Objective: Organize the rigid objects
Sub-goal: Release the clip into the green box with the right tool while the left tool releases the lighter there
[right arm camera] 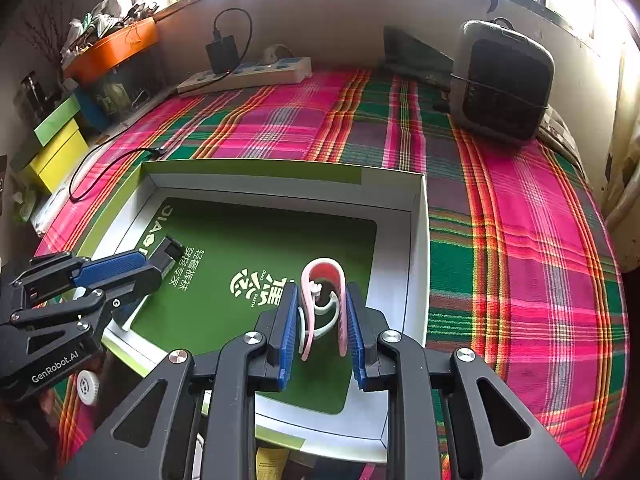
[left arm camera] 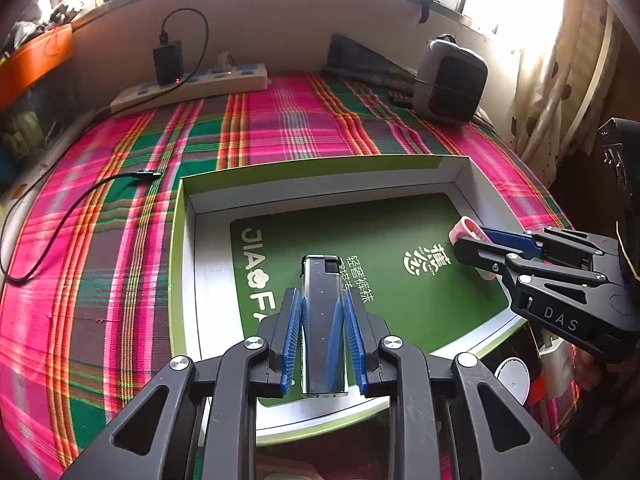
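Glossy, seemingly metal lighter [left arm camera: 323,320], smooth pink plastic clip [right arm camera: 324,304], matt cardboard box [left arm camera: 320,184], woven plaid cloth [left arm camera: 120,240].

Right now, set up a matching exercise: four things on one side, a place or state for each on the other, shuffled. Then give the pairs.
Things:
1. lighter
2. pink clip
3. charger
4. cable end

Places or states:
A. plugged into the power strip
B. lying loose on the plaid cloth
C. held in the left gripper, over the box
D. held in the right gripper, over the box

Pairs: 1-C, 2-D, 3-A, 4-B
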